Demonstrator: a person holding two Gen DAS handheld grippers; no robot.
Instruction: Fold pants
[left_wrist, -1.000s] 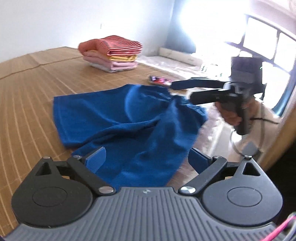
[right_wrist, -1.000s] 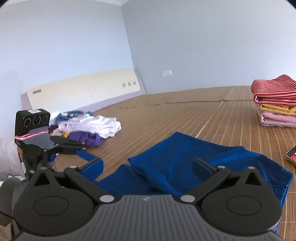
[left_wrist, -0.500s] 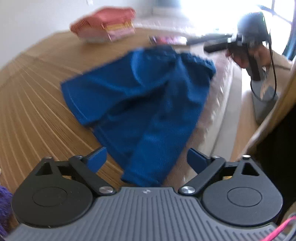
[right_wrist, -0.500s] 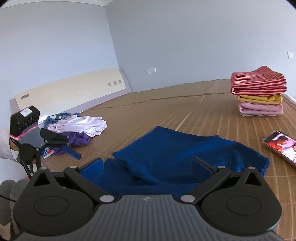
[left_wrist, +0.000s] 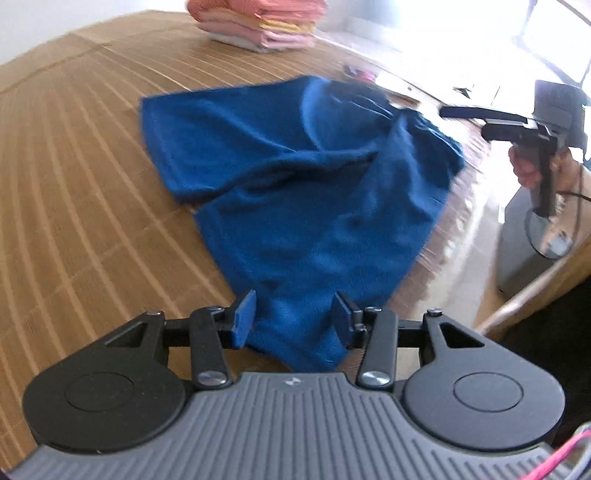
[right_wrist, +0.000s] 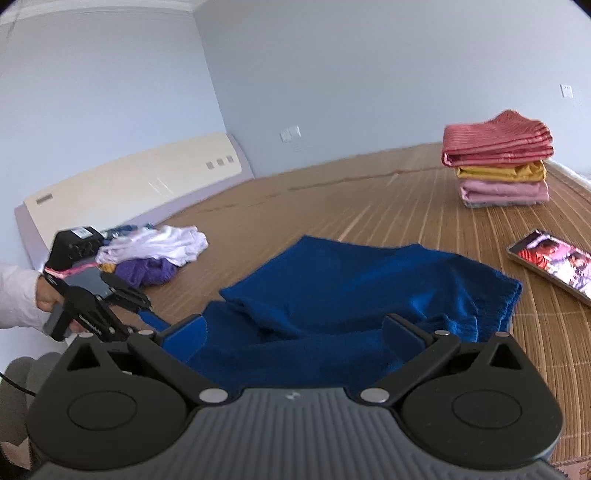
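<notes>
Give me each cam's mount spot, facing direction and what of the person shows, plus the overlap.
Left wrist: sits on the left gripper, looks along its fingers over the crumpled blue knitted pants toward the bright window; shows the right gripper in the person's hand.
Right wrist: sits on the right gripper, looks across the pants toward the pale wall; shows the left gripper, a hand and a white sleeve.
Shared: the pants, the woven bamboo mat, the stack of folded clothes, the lit phone.
</notes>
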